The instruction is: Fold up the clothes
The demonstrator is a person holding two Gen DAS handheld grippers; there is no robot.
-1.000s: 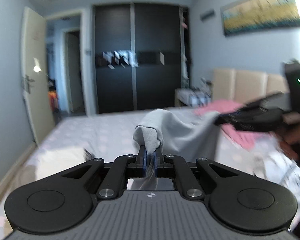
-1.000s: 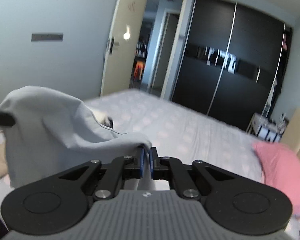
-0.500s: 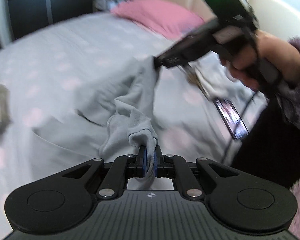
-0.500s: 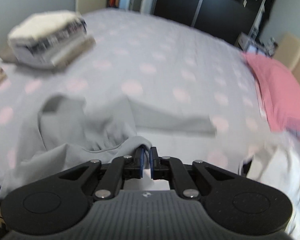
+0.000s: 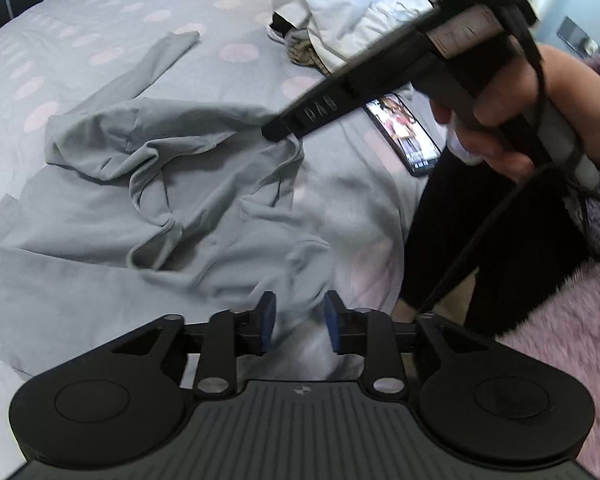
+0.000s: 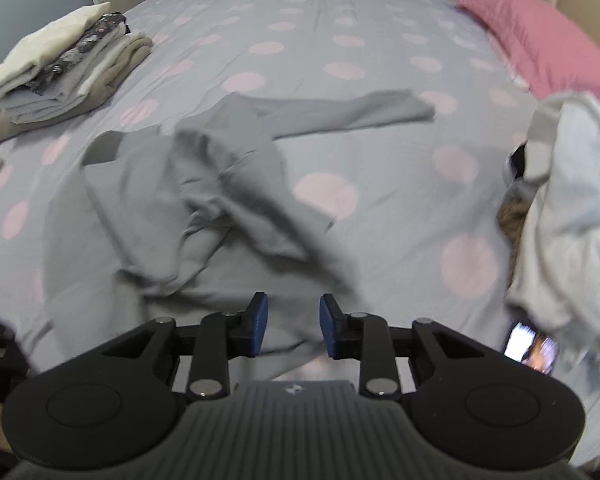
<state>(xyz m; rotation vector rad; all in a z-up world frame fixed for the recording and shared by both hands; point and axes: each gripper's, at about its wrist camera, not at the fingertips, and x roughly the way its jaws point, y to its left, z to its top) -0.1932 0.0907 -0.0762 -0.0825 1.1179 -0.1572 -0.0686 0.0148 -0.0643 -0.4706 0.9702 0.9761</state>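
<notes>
One grey top [image 6: 204, 208] lies crumpled — sleeve [image 6: 340, 114] stretched toward the pillow [image 6: 540, 40].

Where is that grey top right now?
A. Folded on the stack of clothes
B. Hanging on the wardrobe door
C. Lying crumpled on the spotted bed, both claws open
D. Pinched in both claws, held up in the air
C: the grey top lies rumpled on the spotted bed, and the left claw and right claw both show open gaps between their pads.
</notes>
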